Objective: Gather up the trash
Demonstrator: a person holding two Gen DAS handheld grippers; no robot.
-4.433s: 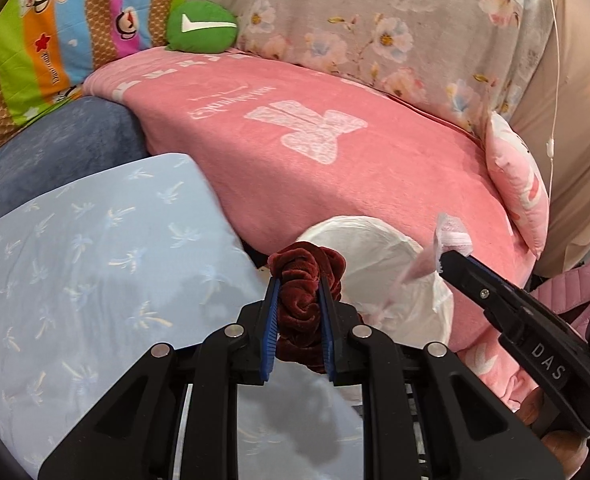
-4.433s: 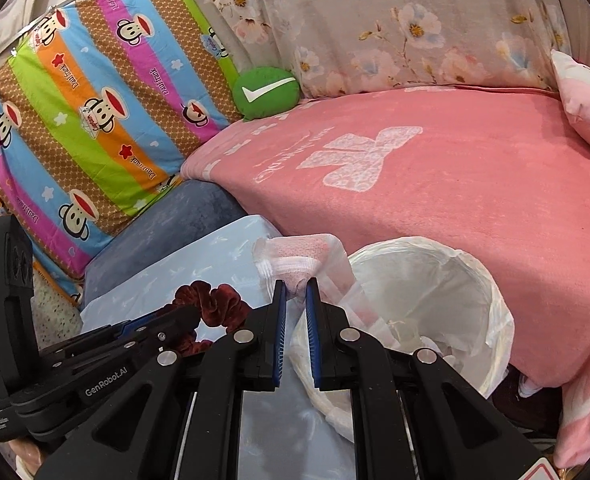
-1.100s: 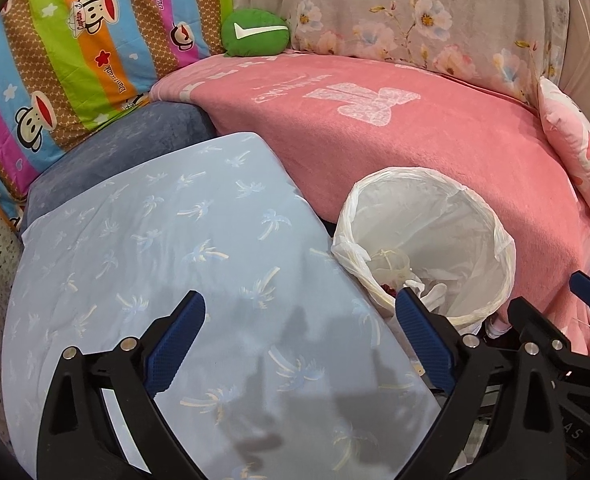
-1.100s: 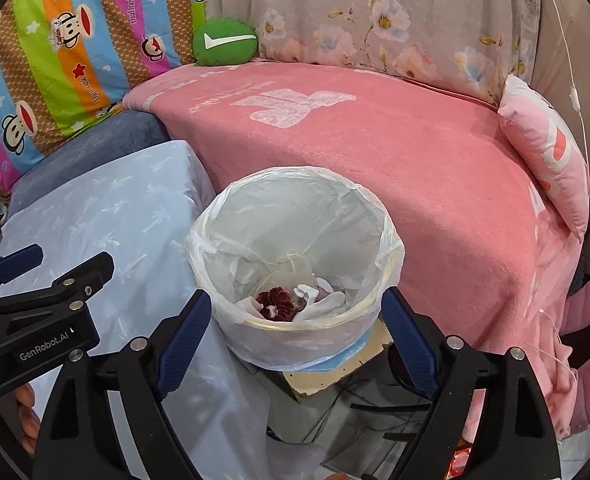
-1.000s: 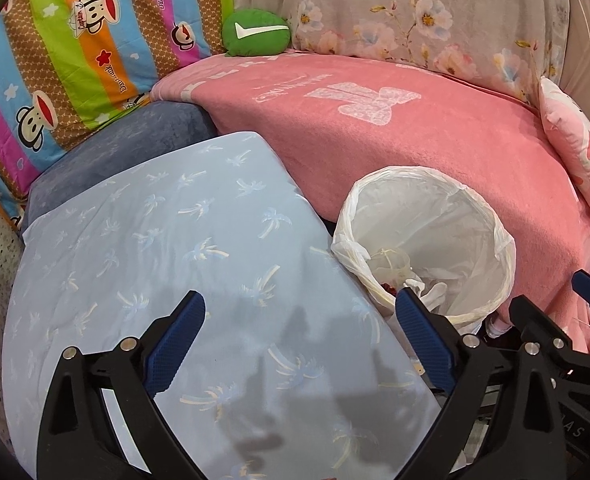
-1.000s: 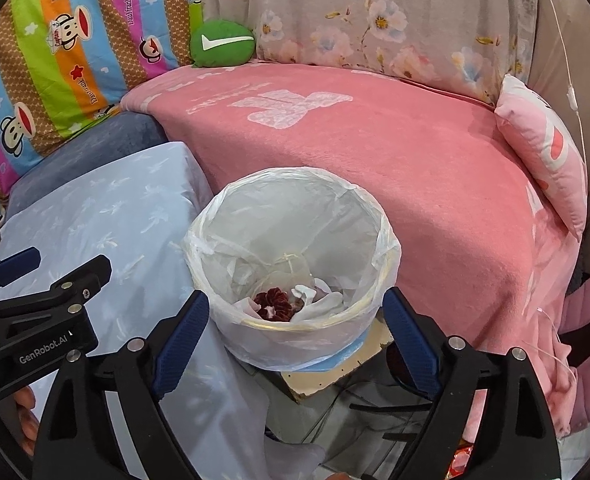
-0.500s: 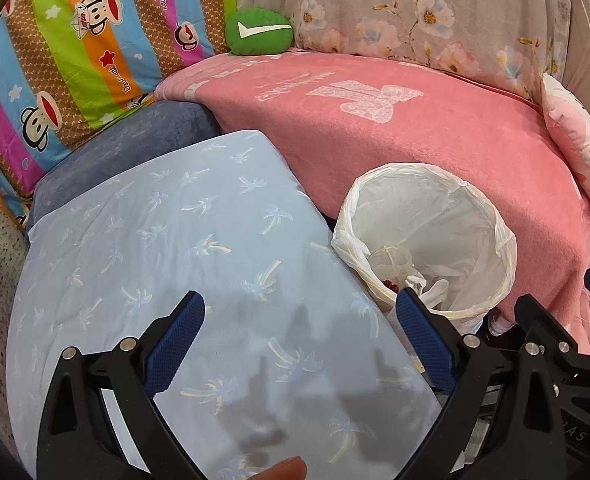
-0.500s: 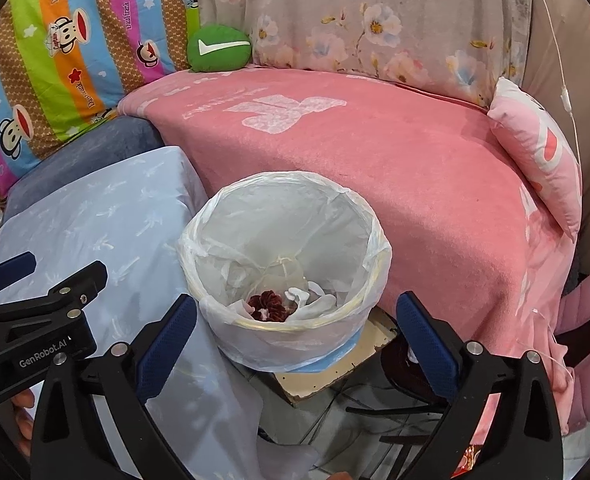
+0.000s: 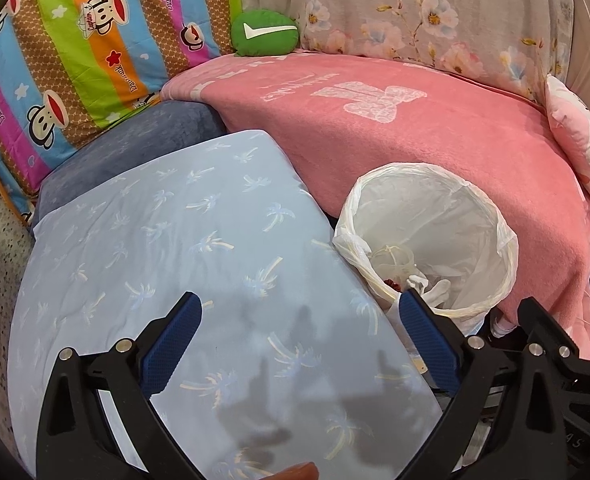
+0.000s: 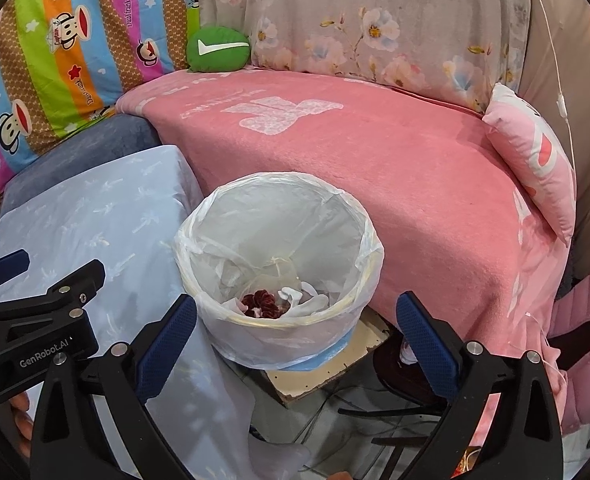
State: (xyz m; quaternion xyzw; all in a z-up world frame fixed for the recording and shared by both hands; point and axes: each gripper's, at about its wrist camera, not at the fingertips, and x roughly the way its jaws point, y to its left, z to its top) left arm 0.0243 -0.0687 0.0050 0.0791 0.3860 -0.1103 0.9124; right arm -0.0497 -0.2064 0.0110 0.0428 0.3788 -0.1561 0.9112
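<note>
**White plastic-lined bin, trash inside**

Crinkled translucent liner over a round bin (image 10: pixel 279 264), just ahead of the right gripper (image 10: pixel 295 316), between its fingers in view. Contents: dark red velvety scrunchie (image 10: pixel 261 302) beside crumpled white tissue (image 10: pixel 299 298). Right gripper: tilted downward, jaws fully spread, holding nothing. Left gripper (image 9: pixel 299 320): jaws wide, empty, over pale blue palm-print cloth (image 9: pixel 167 240). Beyond the bin: fuzzy pink blanket (image 10: pixel 375 152).

- Bright, even indoor light; colours vivid.
- Soft gripper shadows fall on the near pale blue cloth (image 9: pixel 183 248).
- Fisheye bending and dark vignette at edges; focus sharp.
</note>
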